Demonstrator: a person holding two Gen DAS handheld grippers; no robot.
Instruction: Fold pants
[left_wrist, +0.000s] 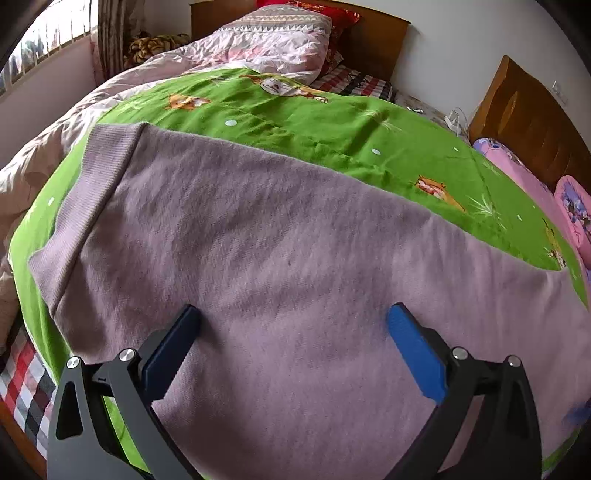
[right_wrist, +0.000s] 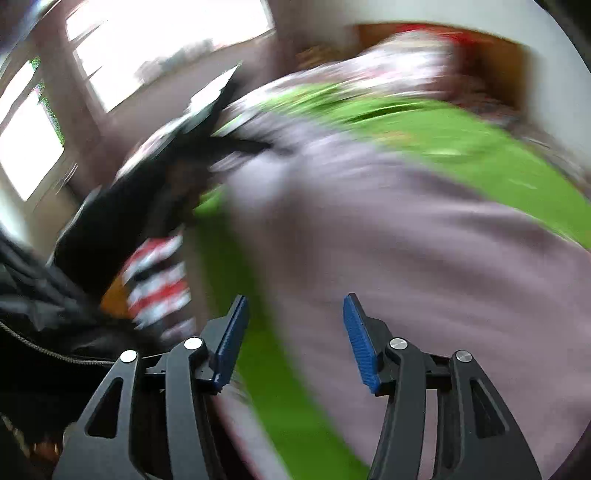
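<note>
Mauve knit pants (left_wrist: 280, 251) lie spread flat on a green cartoon-print blanket (left_wrist: 332, 122), with the ribbed waistband (left_wrist: 92, 184) at the left. My left gripper (left_wrist: 295, 314) is open, its blue pads wide apart just above the near part of the pants, holding nothing. In the blurred right wrist view the pants (right_wrist: 406, 240) lie on the green blanket (right_wrist: 480, 147). My right gripper (right_wrist: 295, 306) is open and empty, over the pants' left edge. The other gripper's dark body (right_wrist: 177, 158) shows at the upper left.
The bed holds a pink quilt (left_wrist: 266, 48), a red pillow (left_wrist: 332, 11) and pink rolled bedding (left_wrist: 535, 192) at the right. A plaid sheet (left_wrist: 26, 376) shows at the near left edge. A wooden headboard (left_wrist: 373, 33) and a window (left_wrist: 44, 40) lie behind.
</note>
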